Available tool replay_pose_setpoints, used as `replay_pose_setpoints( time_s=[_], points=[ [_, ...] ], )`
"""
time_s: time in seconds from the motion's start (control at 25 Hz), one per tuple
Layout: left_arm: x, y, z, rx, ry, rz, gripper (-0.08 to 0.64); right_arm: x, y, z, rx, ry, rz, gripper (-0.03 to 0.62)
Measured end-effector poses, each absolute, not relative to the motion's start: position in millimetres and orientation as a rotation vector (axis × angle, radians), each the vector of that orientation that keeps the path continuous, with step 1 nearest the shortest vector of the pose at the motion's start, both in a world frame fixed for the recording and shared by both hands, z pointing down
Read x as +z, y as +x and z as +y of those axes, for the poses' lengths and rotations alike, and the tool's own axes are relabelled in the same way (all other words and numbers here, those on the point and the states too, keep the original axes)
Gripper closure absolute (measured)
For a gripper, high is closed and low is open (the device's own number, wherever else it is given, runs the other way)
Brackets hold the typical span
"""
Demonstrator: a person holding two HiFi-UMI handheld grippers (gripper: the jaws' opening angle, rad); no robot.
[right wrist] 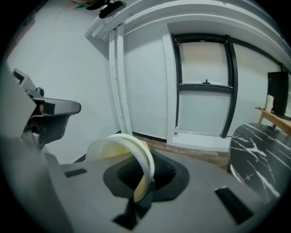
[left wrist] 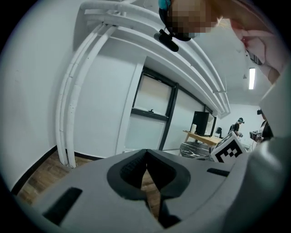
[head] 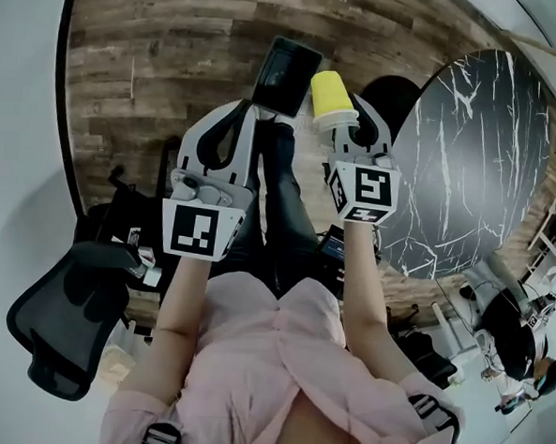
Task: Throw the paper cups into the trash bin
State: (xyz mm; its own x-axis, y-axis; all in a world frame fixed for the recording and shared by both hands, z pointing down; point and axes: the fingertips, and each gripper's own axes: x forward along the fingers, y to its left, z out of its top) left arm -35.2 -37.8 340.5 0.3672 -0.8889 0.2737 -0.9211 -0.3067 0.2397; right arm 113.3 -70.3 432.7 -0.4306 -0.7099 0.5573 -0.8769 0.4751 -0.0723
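Starting far left in the head view: black mesh office chair (head: 64, 314) at the edge of the wood floor (head: 156, 59). Left gripper (head: 247, 108) is held out ahead of the person. Its own view shows the left gripper (left wrist: 146, 157) with jaw tips meeting and nothing between the pads, only floor visible through the slit below.

Next right: dark rectangular trash bin (head: 287, 74) on the floor, just past the left gripper's tip.

Yellow paper cup (head: 331, 96) shows just right of the bin and isn't in it. Right gripper (head: 346, 122) has it. In the right gripper view, the right gripper (right wrist: 144, 184) jaws are clamped on the cup wall, and the cup's white rim (right wrist: 136, 152) stands up between the pads.

Far right: round black marble-pattern table (head: 470, 153).
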Motion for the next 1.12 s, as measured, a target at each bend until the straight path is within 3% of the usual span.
replay_pose_setpoints(
  time_s=[0.4,1.12],
  points=[
    [390.6,-47.9,-45.0,0.151,2.199,-1.602,0.545,530.0,115.6,-78.3,0.636,1.297,-2.147,0.552],
    [395.8,-79.5,-50.1,0.164,2.173,-1.663,0.545,631.2,98.1,-82.9,0.683,1.133,-2.03,0.552]
  ],
)
